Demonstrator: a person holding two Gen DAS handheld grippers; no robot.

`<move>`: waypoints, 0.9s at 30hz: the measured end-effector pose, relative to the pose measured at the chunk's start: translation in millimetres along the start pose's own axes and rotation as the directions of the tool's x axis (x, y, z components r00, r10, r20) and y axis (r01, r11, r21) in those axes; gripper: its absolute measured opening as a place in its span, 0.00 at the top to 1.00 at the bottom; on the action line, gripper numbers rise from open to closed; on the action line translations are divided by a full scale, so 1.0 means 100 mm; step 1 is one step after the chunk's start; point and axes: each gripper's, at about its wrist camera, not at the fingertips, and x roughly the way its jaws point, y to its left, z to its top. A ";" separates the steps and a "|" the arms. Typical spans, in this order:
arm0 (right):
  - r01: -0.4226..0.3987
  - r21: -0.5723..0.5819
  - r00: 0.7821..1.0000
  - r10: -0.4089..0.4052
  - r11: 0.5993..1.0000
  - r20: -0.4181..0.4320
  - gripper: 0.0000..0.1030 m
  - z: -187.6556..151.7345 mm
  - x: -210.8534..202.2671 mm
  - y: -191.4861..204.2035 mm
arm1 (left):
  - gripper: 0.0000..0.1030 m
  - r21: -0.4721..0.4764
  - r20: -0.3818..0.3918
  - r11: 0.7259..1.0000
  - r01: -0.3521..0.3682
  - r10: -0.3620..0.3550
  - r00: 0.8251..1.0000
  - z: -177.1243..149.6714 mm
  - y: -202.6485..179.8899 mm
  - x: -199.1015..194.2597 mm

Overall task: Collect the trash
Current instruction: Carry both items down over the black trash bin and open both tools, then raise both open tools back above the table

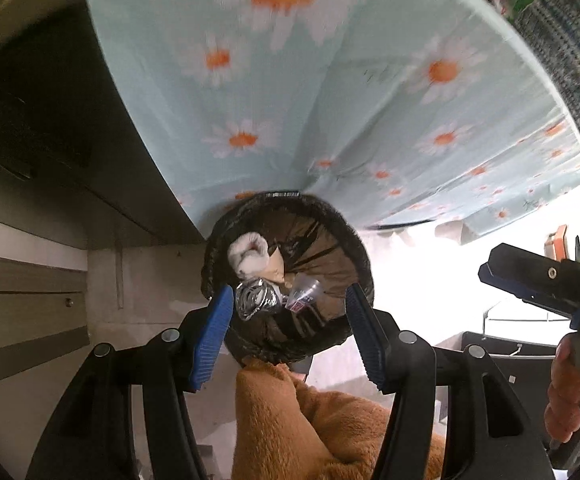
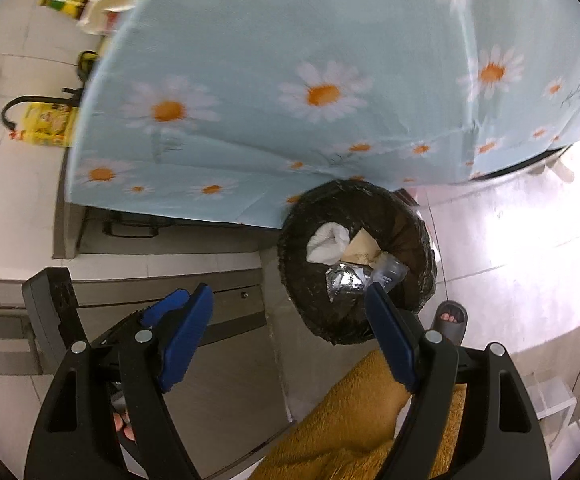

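Pale floor tiles (image 2: 509, 240) ran beneath a table draped in a light blue tablecloth (image 1: 290, 92) printed with white and orange daisies. Just below the cloth's hanging edge stood a round trash bin (image 1: 359, 276) lined with a black bag. Inside the bin lay a crumpled white tissue (image 1: 248, 256), a scrap of brown paper (image 1: 276, 266), a crushed piece of silver foil (image 1: 256, 300) and a small clear plastic cup (image 1: 303, 292), all bunched together on one side. The left gripper (image 1: 288, 336) hung directly above the bin, its blue-padded jaws spread wide and holding nothing, framing the bin's opening. The right gripper (image 2: 288, 336) pointed down beside it, jaws also wide apart and empty, with one finger crossing the bin's near rim in the right wrist view. In the left wrist view a hand (image 1: 569, 396) clasped the right gripper's handle at the right edge. Fuzzy orange fabric (image 2: 353, 412) filled the lower middle of both views, and a grey slipper (image 2: 449, 320) with toes showing sat on the floor next to the bin.
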 end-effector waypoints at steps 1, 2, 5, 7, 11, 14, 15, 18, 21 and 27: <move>-0.003 -0.005 1.000 0.003 1.000 0.010 0.25 -0.02 -0.07 0.02 | 0.45 0.002 0.015 1.000 -0.005 0.005 1.000 0.00 -0.03 -0.10; -0.010 -0.013 1.000 0.010 1.000 0.025 0.25 -0.04 -0.17 0.05 | 0.45 0.002 0.024 1.000 -0.008 0.008 1.000 0.00 -0.06 -0.15; -0.028 -0.034 0.998 0.030 0.999 0.052 0.25 -0.09 -0.37 0.13 | 0.45 0.005 0.055 1.000 -0.014 0.014 0.998 0.03 -0.14 -0.37; -0.037 -0.050 0.997 0.041 0.998 0.067 0.25 -0.10 -0.49 0.17 | 0.43 0.008 0.091 1.000 -0.019 0.018 0.996 0.05 -0.19 -0.55; -0.055 -0.077 0.992 0.063 0.996 0.107 0.25 -0.04 -0.75 0.29 | 0.34 0.016 0.156 1.000 -0.023 0.021 0.988 0.14 -0.25 -0.88; -0.048 -0.092 0.984 0.063 0.995 0.167 0.24 0.03 -0.99 0.38 | 0.34 0.033 0.191 0.999 -0.025 0.018 0.981 0.22 -0.30 -1.09; -0.044 -0.103 0.981 0.062 0.994 0.185 0.24 0.06 -1.07 0.41 | 0.34 0.038 0.205 0.999 -0.025 0.017 0.979 0.25 -0.32 -1.16; -0.048 -0.123 0.968 0.076 0.991 0.240 0.15 0.14 -1.29 0.50 | 0.34 0.049 0.244 0.998 -0.027 0.015 0.970 0.38 -0.36 -1.36; -0.047 -0.137 0.954 0.085 0.989 0.287 0.13 0.21 -1.46 0.61 | 0.34 0.068 0.276 0.998 -0.013 -0.006 0.961 0.50 -0.39 -1.53; -0.012 -0.177 0.926 0.078 0.984 0.371 0.13 0.36 -1.69 0.90 | 0.34 0.130 0.339 0.991 -0.005 -0.040 0.940 0.81 -0.47 -1.83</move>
